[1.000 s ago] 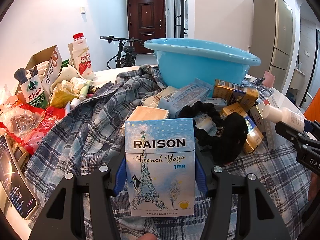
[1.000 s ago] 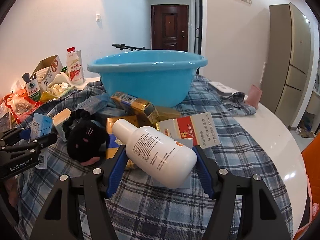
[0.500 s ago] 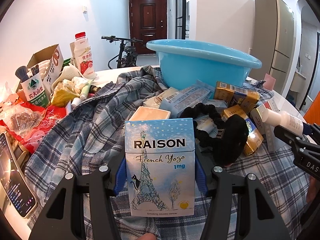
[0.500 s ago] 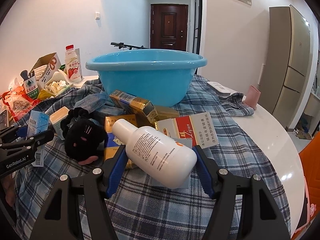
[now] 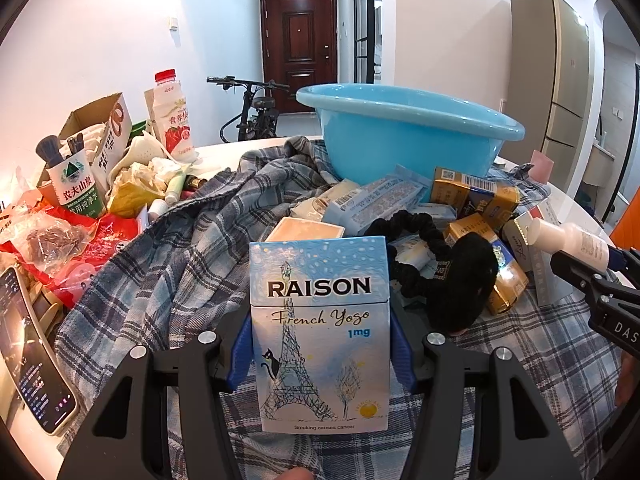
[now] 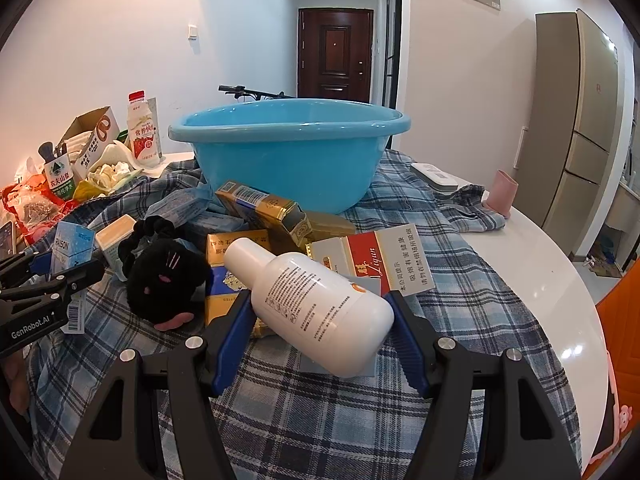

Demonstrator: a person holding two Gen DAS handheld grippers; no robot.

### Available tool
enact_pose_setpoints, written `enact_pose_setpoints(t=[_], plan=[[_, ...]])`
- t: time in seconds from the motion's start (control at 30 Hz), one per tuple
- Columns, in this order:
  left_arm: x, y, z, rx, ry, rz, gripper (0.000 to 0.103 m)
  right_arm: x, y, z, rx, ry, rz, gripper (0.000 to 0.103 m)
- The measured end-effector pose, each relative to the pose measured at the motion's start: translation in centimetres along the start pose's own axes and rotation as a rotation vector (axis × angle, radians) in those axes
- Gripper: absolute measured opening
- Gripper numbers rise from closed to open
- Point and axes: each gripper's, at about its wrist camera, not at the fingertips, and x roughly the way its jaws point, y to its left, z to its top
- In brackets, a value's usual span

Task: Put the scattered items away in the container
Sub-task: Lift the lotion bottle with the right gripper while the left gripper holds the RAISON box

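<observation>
L gripper (image 5: 320,354) clamps an upright pale-blue RAISON cigarette pack (image 5: 320,332) w/ Eiffel Tower art, R gripper (image 6: 322,320) grips a tilted white bottle (image 6: 316,304), both near the blue basin (image 6: 288,156), seemingly above the plaid cloth (image 6: 320,420).

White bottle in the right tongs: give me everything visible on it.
The white plastic bottle has a rounded body, narrower white cap and small grey print with an orange mark. It lies tilted, cap up-left toward the blue plastic basin, clamped between the blue pads of the right tongs, above the plaid cloth.
</observation>
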Motion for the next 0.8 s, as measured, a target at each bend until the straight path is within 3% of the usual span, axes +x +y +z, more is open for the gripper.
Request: enact_pose_setpoints(t=[0.57,0.8], plan=[[0.0,0.0,0.1,-0.004,0.001,-0.001,0.055,0.1,-0.2,0.0,0.011,0.003,-0.009,0.068],[-1.3,-0.6,0.3,0.012,-0.086,0.022,0.055,0.0,-0.2,0.0,0.03,-0.008,-0.004,0.068]])
